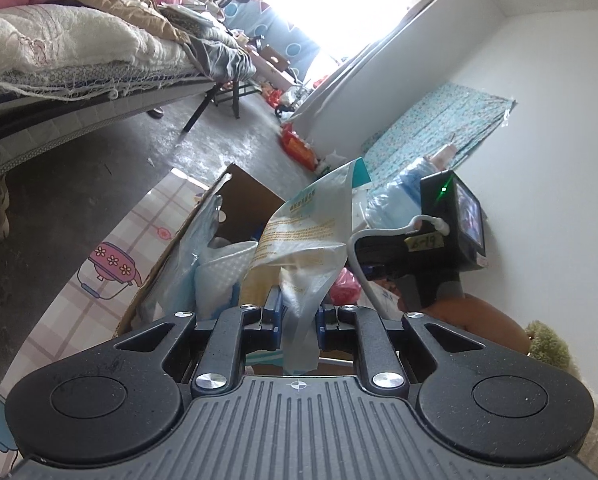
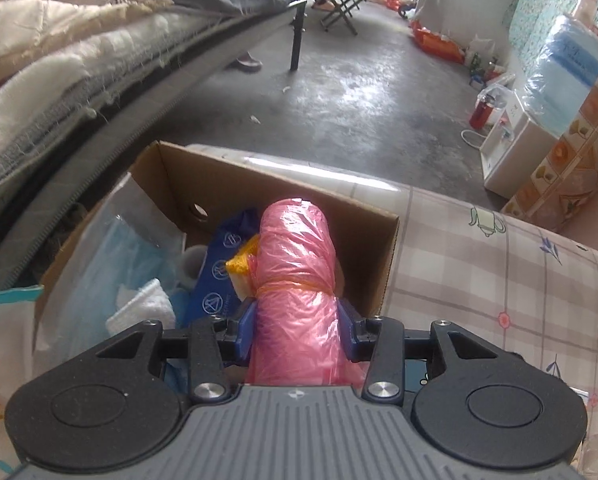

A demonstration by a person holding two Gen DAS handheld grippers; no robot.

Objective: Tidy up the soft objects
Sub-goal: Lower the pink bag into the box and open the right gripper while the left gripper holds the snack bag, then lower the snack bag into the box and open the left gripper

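Pink plastic-wrapped roll, pinched in the right gripper, hangs over the part-filled cardboard box; left gripper pinches a printed plastic bag, yet unboxed.

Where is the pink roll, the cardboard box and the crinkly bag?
pink roll (image 2: 297,264): right wrist view, middle of its wrapped body.
cardboard box (image 2: 375,256): right wrist view, inner right wall.
crinkly bag (image 1: 299,236): left wrist view, printed yellow panel.
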